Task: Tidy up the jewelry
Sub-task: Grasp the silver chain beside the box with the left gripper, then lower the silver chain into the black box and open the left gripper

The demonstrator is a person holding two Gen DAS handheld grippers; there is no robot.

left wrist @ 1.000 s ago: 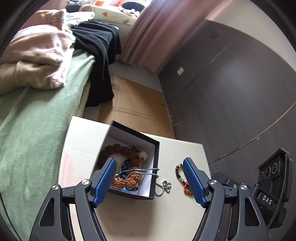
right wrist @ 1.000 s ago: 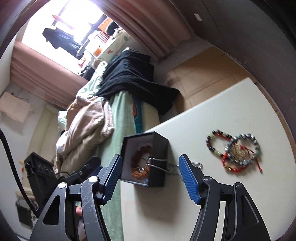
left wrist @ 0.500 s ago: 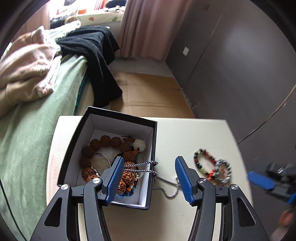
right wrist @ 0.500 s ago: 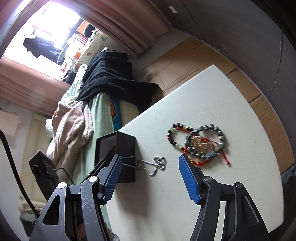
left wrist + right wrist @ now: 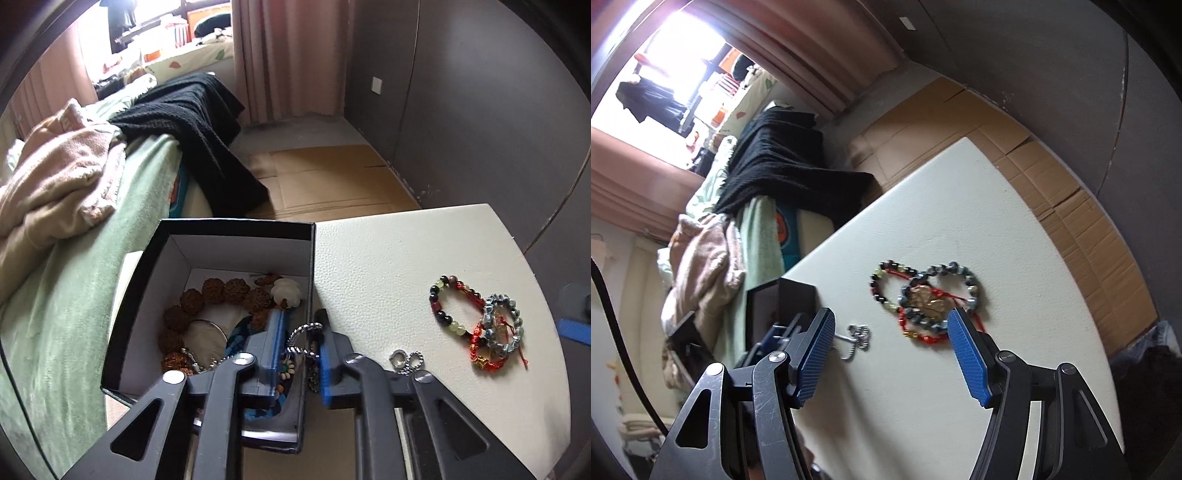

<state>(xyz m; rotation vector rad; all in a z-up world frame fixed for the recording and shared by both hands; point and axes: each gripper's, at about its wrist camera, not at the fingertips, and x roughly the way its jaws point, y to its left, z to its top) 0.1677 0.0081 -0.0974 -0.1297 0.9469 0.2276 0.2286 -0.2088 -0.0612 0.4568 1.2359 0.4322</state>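
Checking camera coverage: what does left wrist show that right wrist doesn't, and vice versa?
Left wrist only: the box interior with the brown seed-bead bracelet, and the left gripper closed on the silver chain at the box wall.
Right wrist only: the right gripper, open above the table.
Both: the black box, the chain's pendant end, the bracelets on the table.

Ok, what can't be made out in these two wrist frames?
- Left wrist: whether the left gripper actually pinches the silver chain; its fingers cover the contact.
- Left wrist: jewelry at the black box's near end, hidden by the gripper.
- Right wrist: the box interior, seen edge-on.
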